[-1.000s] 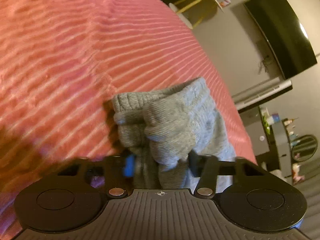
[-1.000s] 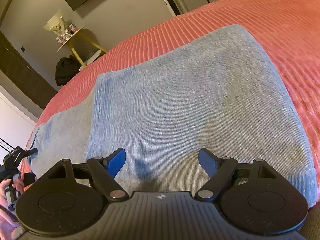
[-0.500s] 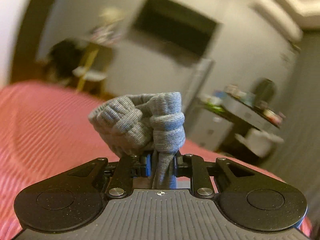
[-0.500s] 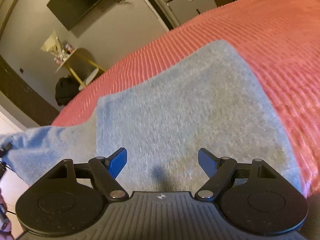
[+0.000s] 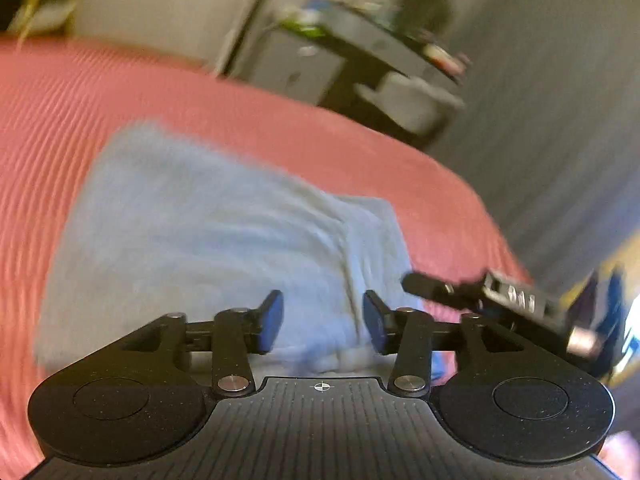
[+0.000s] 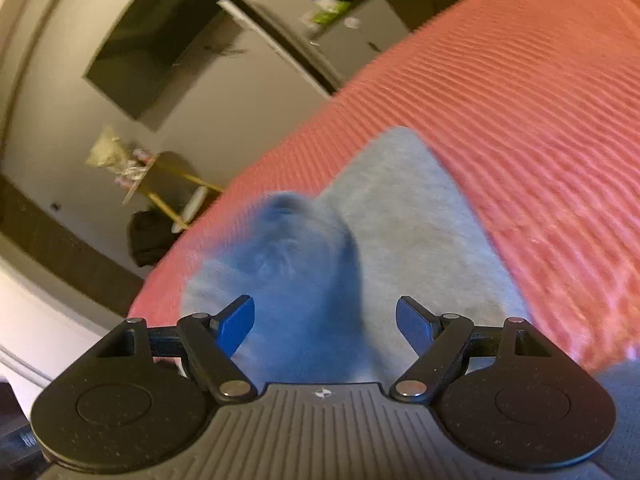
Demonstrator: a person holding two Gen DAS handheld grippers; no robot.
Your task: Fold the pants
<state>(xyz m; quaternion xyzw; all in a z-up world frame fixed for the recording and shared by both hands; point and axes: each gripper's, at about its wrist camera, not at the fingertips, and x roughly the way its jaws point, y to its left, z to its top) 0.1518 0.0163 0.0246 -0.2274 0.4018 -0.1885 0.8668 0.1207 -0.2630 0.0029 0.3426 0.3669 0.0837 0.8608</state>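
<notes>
Pants [image 5: 208,232] lay flat on the red bedspread [image 5: 80,92], grey and blurred, with a raised fold of the same fabric [image 6: 296,264] bunched on top of the flat layer in the right wrist view. The left gripper [image 5: 323,322] hung over the near edge of the pants, its fingers spread and pinching nothing. The right gripper [image 6: 325,320] likewise stood with fingers spread wide over the pants, the raised fold lying between them but ungripped.

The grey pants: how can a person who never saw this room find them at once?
Find the wide coral bedspread with ribbed stripes. The pants lie on it, in front of the open right tongs. They are the only grey knit cloth there.
</notes>
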